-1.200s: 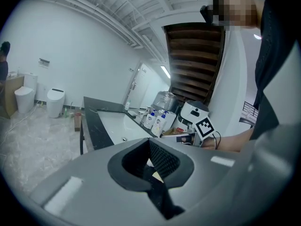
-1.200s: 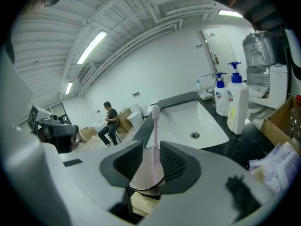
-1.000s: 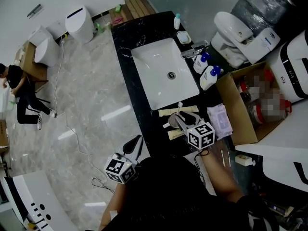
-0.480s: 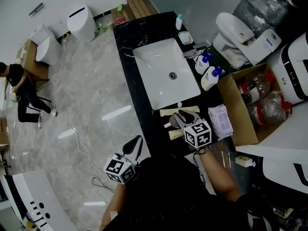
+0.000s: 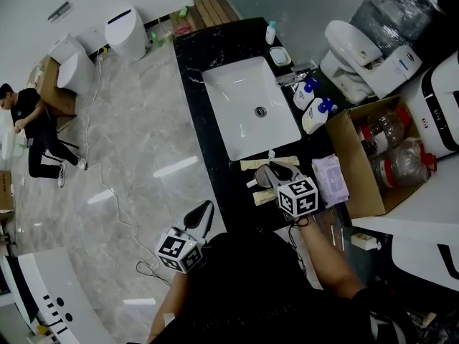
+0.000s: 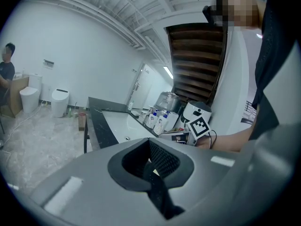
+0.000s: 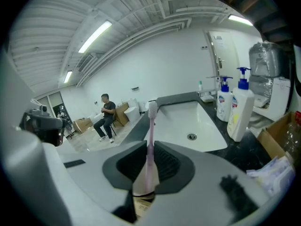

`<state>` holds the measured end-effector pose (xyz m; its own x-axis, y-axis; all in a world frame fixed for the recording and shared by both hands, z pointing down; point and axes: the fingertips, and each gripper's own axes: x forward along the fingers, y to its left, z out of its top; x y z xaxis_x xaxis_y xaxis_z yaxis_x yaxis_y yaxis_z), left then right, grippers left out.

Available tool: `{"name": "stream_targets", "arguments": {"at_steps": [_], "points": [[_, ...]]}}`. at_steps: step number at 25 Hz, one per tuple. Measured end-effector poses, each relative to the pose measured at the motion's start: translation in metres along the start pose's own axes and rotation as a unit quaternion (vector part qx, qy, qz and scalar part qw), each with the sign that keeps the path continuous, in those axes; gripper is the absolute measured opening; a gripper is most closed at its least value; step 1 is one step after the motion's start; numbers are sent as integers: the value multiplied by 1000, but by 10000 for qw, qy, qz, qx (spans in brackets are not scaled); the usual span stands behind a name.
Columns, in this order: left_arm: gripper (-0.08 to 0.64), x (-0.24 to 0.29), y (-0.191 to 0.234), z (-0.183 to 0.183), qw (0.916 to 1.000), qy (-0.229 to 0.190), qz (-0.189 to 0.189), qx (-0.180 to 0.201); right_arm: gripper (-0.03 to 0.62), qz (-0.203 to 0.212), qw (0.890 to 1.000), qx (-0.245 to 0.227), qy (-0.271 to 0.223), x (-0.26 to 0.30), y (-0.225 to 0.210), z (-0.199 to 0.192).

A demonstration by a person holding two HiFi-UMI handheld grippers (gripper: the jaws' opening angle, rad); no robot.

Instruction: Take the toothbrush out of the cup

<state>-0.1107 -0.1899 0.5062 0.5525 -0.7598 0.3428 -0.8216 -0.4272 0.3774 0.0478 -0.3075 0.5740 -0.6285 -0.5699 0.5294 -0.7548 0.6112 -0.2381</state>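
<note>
A pink toothbrush (image 7: 150, 140) stands upright between the jaws of my right gripper (image 7: 149, 173), which is shut on its handle; its white bristle head points up. In the head view the right gripper (image 5: 275, 173) hovers over the black counter just in front of the sink, above a small round cup (image 5: 260, 179) that it partly hides. The toothbrush tip (image 5: 270, 154) shows past the fingers. My left gripper (image 5: 202, 212) hangs off the counter's left side over the floor, jaws shut with nothing in them (image 6: 153, 166).
A white sink (image 5: 251, 106) is set in the black counter (image 5: 215, 49). Two soap pump bottles (image 5: 314, 113) stand on its right. A wipes packet (image 5: 328, 179) and an open cardboard box (image 5: 373, 156) lie right of the gripper. A person (image 5: 29, 127) sits far left.
The head view has drifted slightly. Both grippers keep their places, the right one still holding the toothbrush over the cup.
</note>
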Motion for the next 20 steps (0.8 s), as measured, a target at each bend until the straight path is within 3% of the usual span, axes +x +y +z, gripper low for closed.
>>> {"name": "stream_targets", "arguments": {"at_steps": [20], "points": [[9,-12,-17,-12,9998,-2,-166,70,54,-220,9989,-187,-379,-47,10,0]]}}
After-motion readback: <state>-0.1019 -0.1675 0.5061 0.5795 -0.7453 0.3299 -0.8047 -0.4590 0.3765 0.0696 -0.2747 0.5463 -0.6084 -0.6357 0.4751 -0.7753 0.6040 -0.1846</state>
